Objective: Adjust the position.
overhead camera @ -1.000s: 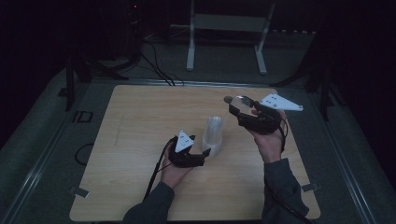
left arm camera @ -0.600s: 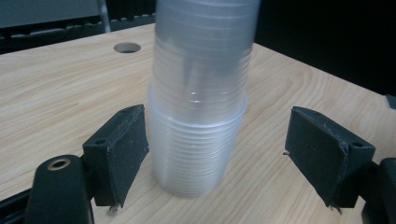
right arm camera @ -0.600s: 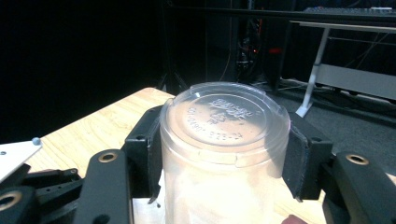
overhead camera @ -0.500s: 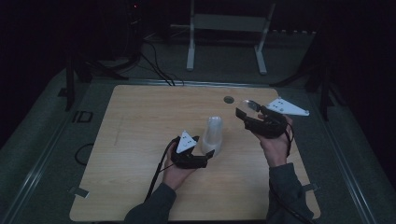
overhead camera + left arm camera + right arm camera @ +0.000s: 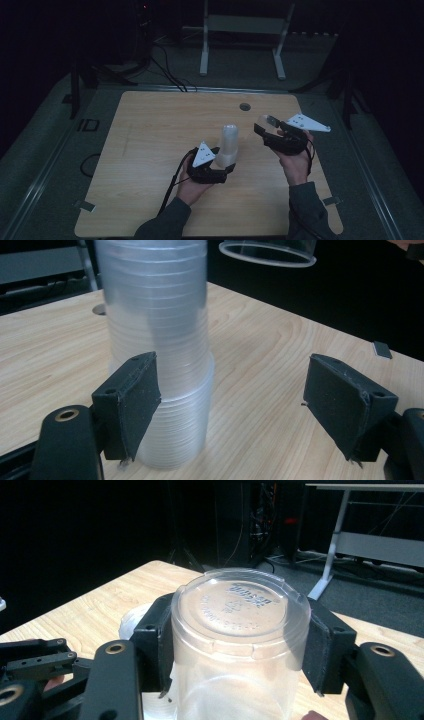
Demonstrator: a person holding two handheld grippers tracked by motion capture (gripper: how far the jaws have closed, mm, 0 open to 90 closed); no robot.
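The right gripper (image 5: pixel 235 645) is clamped on a single clear cup (image 5: pixel 237 630) above the table (image 5: pixel 150 130), while the left gripper (image 5: pixel 235 405), jaws apart, flanks the upright cup stack (image 5: pixel 155 340) at centre.

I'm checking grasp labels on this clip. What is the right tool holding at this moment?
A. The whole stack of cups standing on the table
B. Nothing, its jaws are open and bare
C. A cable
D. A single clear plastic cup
D: in the right gripper view the right tool has both jaws pressed against one clear plastic cup, while the stack of cups stands apart on the table.
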